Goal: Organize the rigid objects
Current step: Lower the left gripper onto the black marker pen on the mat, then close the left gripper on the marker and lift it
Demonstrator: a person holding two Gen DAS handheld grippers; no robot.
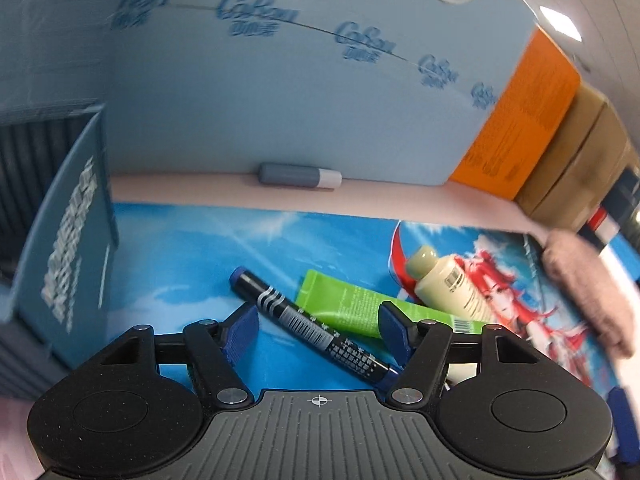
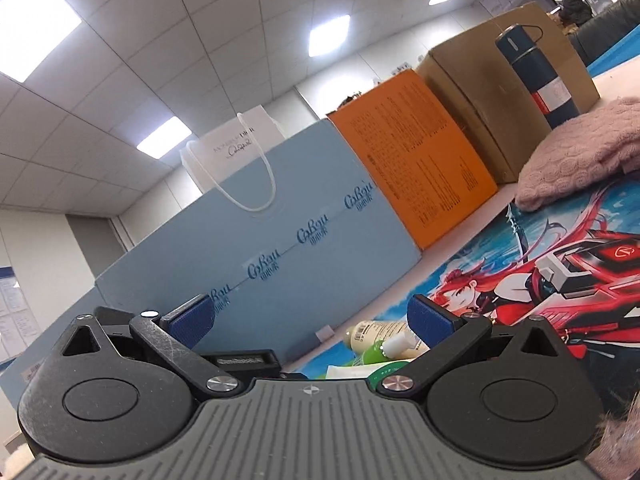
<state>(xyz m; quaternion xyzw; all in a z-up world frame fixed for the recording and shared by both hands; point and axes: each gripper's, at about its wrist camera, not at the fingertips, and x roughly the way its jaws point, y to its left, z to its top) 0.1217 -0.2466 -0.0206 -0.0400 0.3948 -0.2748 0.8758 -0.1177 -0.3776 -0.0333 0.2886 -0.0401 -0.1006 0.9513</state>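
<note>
The left gripper, a black two-finger tool with ribbed blue pads, tilts downward, its jaws spread wide and nothing clamped between them. The right gripper, of the same black build with blue pads, sits low and angled slightly upward, its jaws likewise parted and holding nothing.

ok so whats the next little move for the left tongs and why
Probably ease the left tongs down and close on the black marker. They stand open and empty with the marker lying diagonally between their fingers on the blue mat, partly over the green tube.
</note>
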